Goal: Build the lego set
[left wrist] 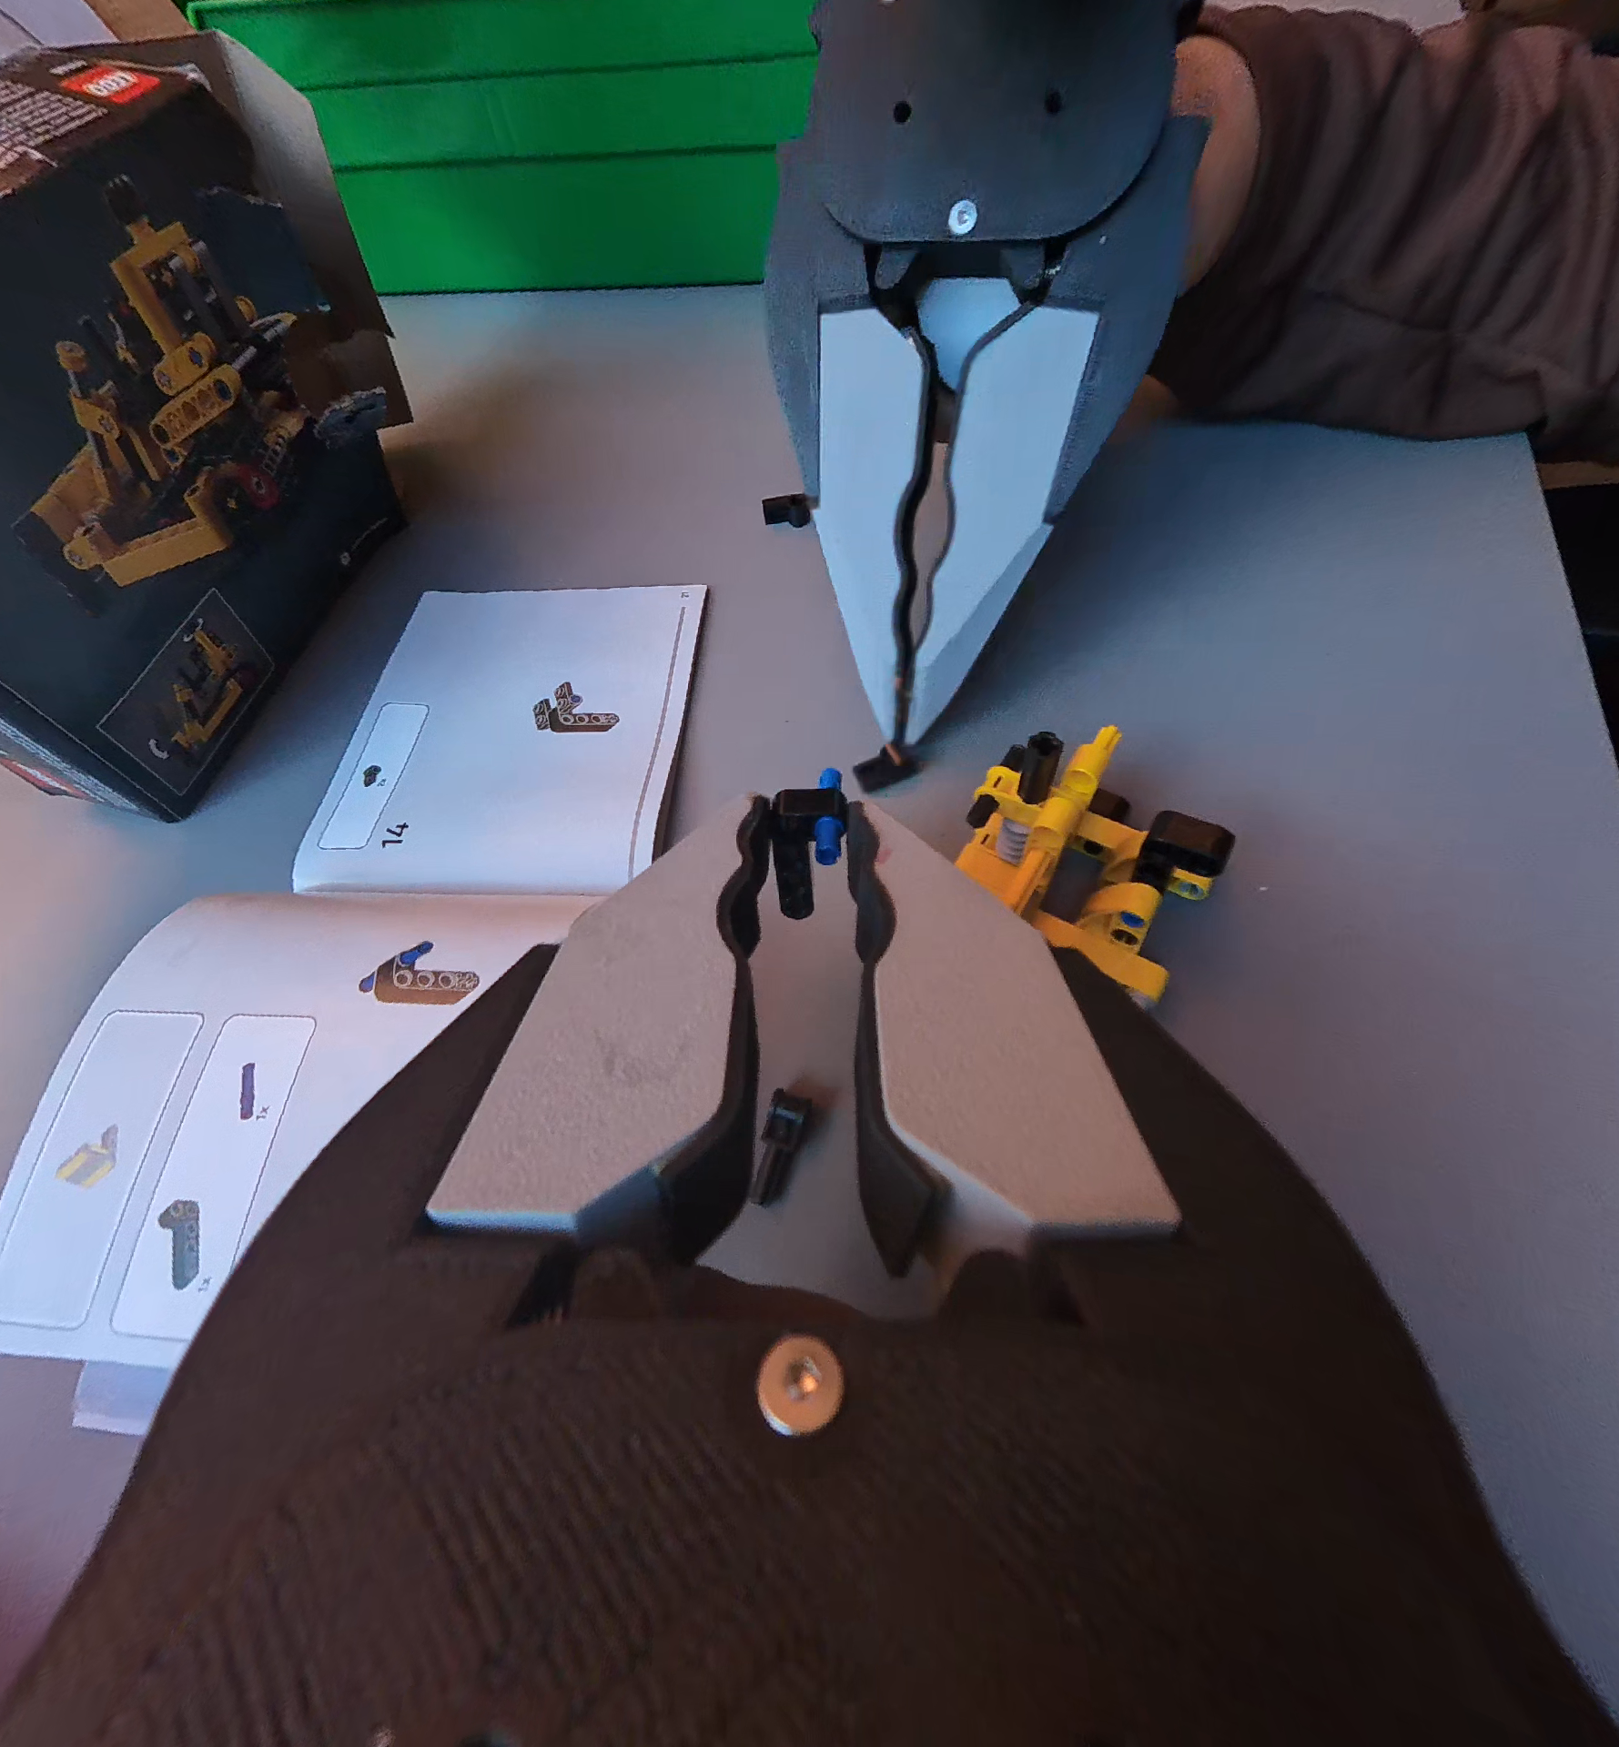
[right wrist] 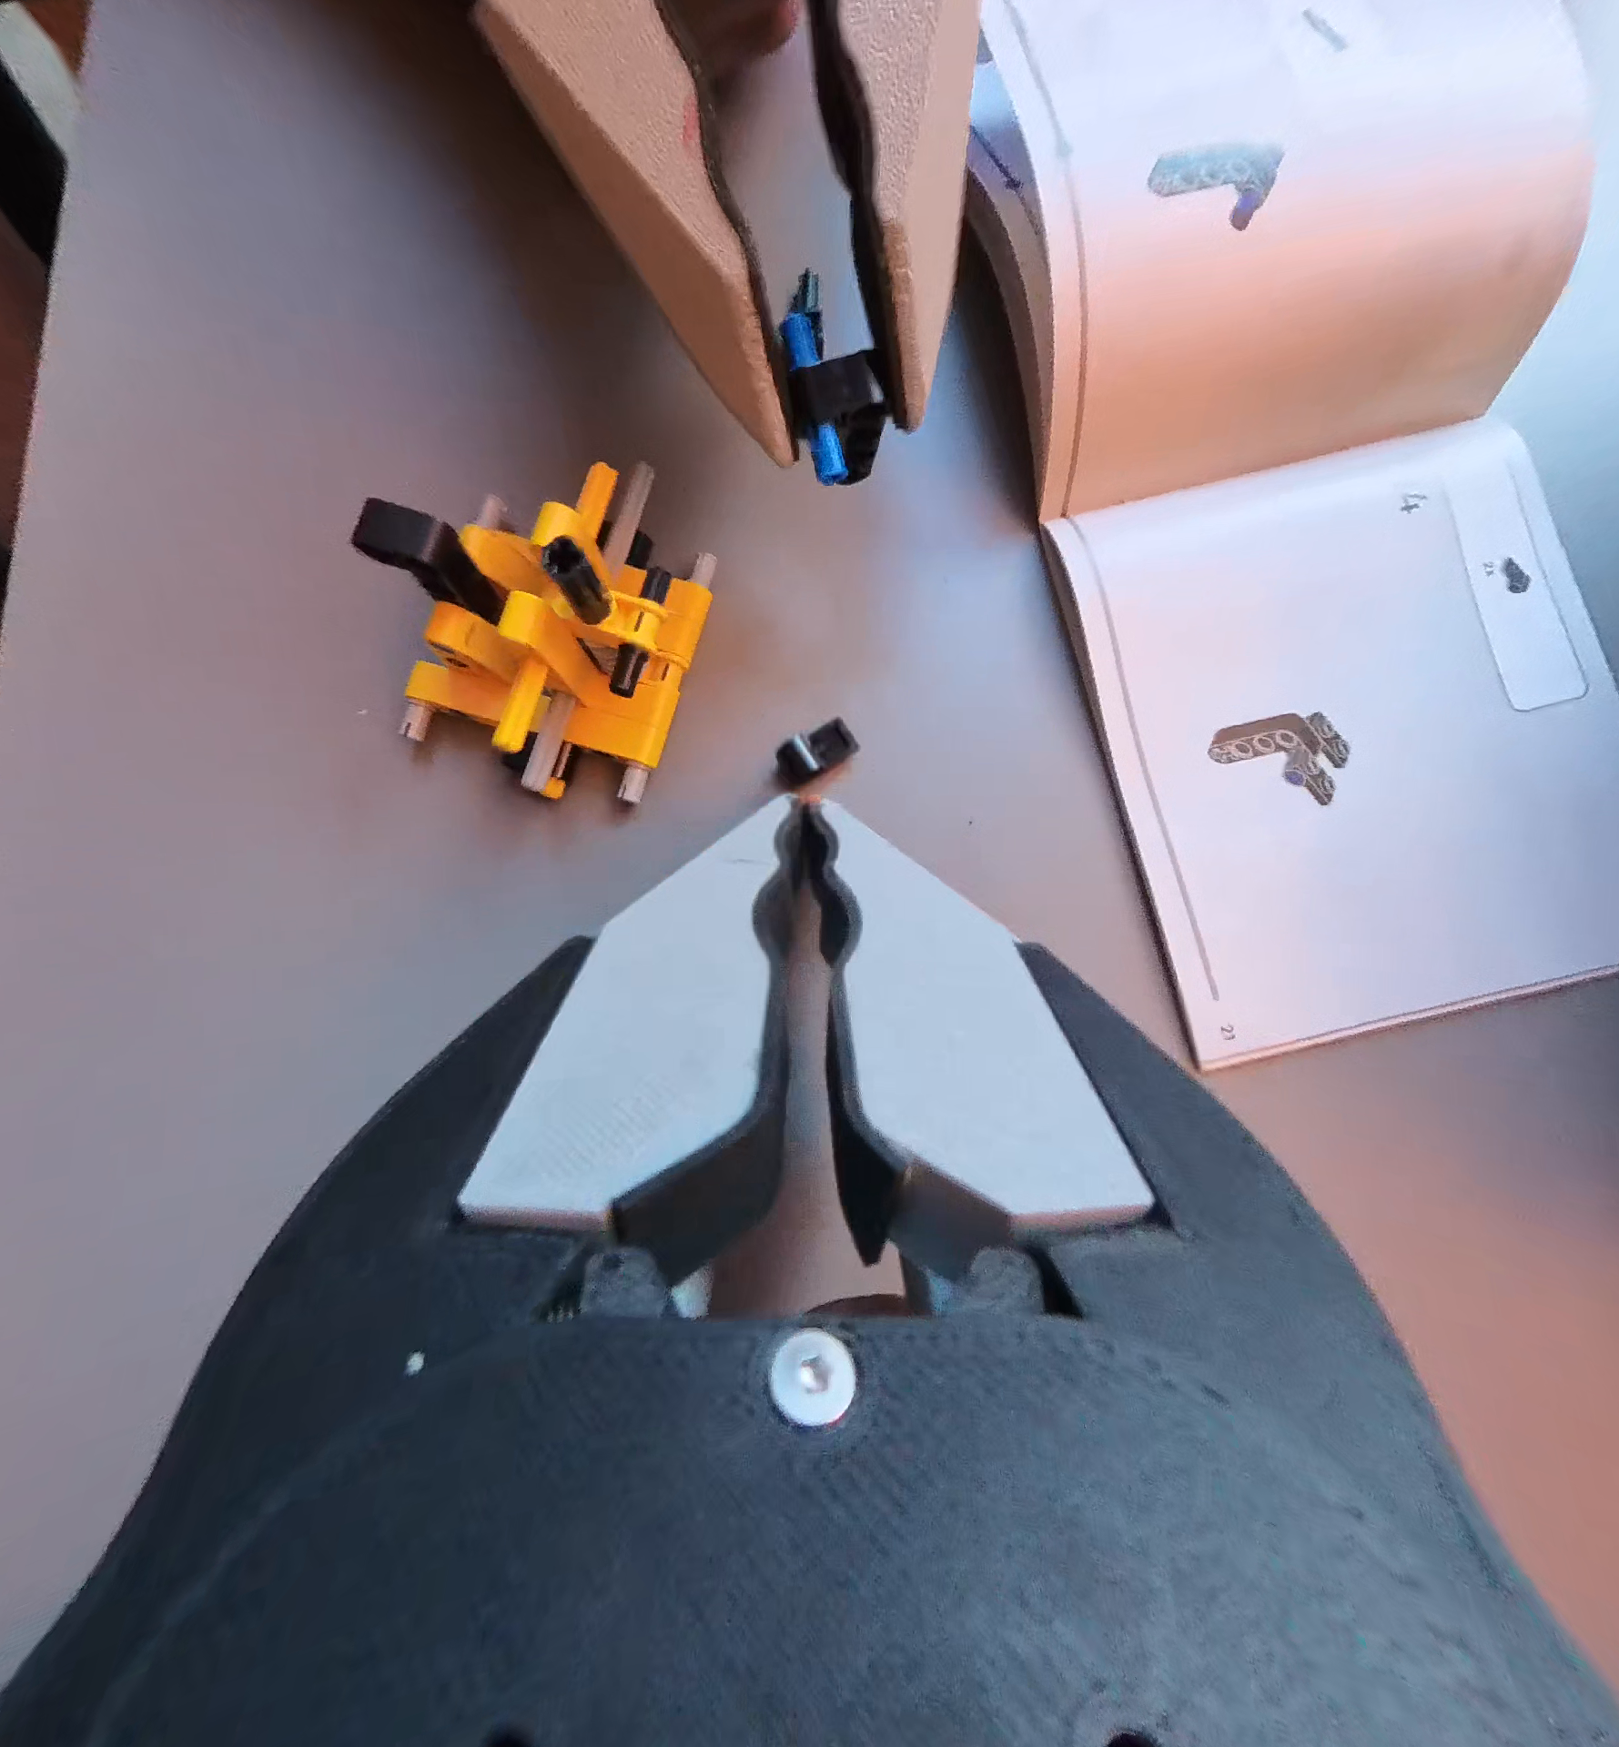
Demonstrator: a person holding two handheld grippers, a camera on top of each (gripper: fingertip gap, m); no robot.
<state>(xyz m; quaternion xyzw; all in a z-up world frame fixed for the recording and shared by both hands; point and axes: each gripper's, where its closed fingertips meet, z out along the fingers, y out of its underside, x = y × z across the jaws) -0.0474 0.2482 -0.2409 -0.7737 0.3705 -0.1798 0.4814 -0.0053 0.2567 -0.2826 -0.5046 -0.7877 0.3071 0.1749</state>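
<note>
My left gripper [left wrist: 805, 813] is shut on a black angled lego piece with a blue pin [left wrist: 810, 832] and holds it by its tips. The right wrist view shows the left gripper [right wrist: 848, 425] and the same piece [right wrist: 834, 388] from the far side. My right gripper [right wrist: 810, 804] is shut, its tips down at the table. A small black lego piece [right wrist: 817, 747] lies right at its tips. In the left wrist view the right gripper [left wrist: 902, 742] stands just over that piece [left wrist: 886, 768]. The yellow and black partial build [left wrist: 1084, 851] [right wrist: 559, 643] sits beside both grippers.
An open instruction booklet [left wrist: 522, 737] [right wrist: 1354, 756] lies on the grey table [left wrist: 1259, 614]. The set's box [left wrist: 143, 406] stands at the far left, green bins [left wrist: 550, 142] behind it. A loose black pin [left wrist: 782, 1139] and another small black piece [left wrist: 783, 510] lie on the table. A person's sleeve [left wrist: 1401, 236] is at the right. One gripper's finger ends stand about 7 cm off the other's.
</note>
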